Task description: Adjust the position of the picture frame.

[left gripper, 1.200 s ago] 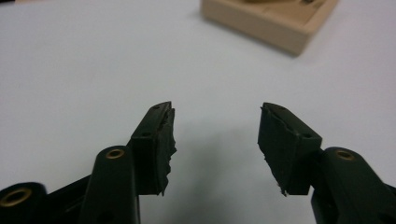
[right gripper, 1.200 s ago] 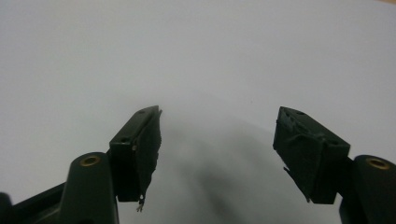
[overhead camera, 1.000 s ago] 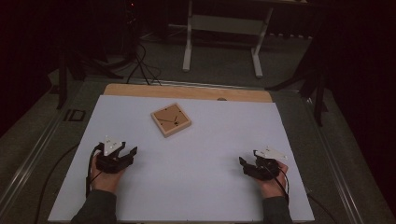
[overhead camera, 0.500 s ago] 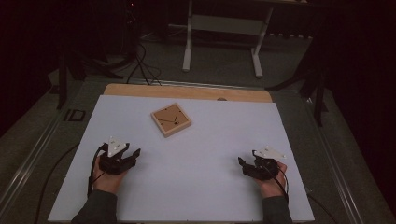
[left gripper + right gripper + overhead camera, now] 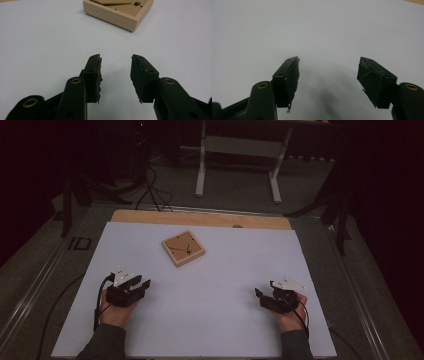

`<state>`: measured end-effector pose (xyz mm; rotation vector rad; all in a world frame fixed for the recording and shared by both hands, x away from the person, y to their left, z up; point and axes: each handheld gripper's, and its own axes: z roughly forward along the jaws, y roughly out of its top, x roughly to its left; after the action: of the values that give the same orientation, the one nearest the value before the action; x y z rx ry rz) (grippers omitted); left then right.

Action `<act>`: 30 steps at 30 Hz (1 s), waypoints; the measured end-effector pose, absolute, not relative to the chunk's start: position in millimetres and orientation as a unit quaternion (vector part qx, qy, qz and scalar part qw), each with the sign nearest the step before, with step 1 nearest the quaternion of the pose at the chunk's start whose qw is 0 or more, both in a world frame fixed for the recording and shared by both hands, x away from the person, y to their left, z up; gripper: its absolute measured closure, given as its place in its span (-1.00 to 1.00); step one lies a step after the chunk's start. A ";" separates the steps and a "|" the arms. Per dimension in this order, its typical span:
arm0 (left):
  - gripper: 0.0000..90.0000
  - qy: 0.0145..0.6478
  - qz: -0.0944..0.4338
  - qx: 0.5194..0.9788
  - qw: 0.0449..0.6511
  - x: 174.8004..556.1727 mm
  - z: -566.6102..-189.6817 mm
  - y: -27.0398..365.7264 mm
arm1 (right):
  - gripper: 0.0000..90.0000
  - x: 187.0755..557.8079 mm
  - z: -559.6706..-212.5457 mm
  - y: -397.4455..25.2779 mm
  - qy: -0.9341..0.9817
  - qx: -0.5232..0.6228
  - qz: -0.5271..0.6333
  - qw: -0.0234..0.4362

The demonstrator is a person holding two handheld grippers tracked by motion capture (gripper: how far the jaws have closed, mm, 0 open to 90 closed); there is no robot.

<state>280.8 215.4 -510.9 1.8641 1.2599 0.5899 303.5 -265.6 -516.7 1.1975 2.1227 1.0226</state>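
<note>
A shallow square wooden box (image 5: pixel 183 248) with flat wooden pieces inside lies on the white sheet, a little left of the middle. My left gripper (image 5: pixel 142 285) rests near the front left, held by a hand, its jaws pointing towards the box and well short of it. In the left gripper view the left gripper (image 5: pixel 116 59) is open and empty, with the box's near corner (image 5: pixel 117 17) ahead. My right gripper (image 5: pixel 261 296) sits at the front right. In the right gripper view the right gripper (image 5: pixel 329 60) is open wide over bare white sheet.
The white sheet (image 5: pixel 225 270) covers a wooden table whose bare strip (image 5: pixel 200 218) shows at the far edge. Beyond it stand a white table frame (image 5: pixel 235 165) and cables (image 5: pixel 150 185) on the dark floor. A cable (image 5: pixel 97 305) trails from the left gripper.
Both hands have drifted a little inward, the left one to the right and the right one to the left. The box has not moved.
</note>
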 end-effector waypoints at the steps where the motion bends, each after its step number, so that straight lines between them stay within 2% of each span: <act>1: 0.34 0.496 0.232 0.738 0.394 280.9 -509.6 214.7 | -0.26 303.6 -516.7 -265.6 0.778 0.439 0.375 0.247; 9: 0.44 0.473 0.230 0.749 0.403 283.1 -500.0 204.0 | -0.26 303.5 -516.6 -266.9 0.777 0.440 0.376 0.248; 15: 0.60 0.467 0.213 0.755 0.408 290.8 -495.7 195.9 | -0.25 302.9 -516.1 -268.3 0.775 0.442 0.378 0.248; 18: 0.64 0.458 0.224 0.760 0.404 293.7 -493.0 192.0 | -0.25 302.6 -515.8 -268.9 0.774 0.442 0.379 0.249; 23: 0.83 0.448 0.229 0.767 0.398 299.6 -488.9 189.2 | -0.25 302.9 -516.0 -269.0 0.775 0.442 0.378 0.248; 30: 0.93 0.443 0.226 0.770 0.400 306.6 -490.0 181.8 | -0.25 303.0 -516.2 -268.9 0.776 0.441 0.377 0.248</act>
<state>306.6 181.8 -490.0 1.9484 1.1199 0.5728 303.0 -268.9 -516.2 1.2028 2.1132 1.0268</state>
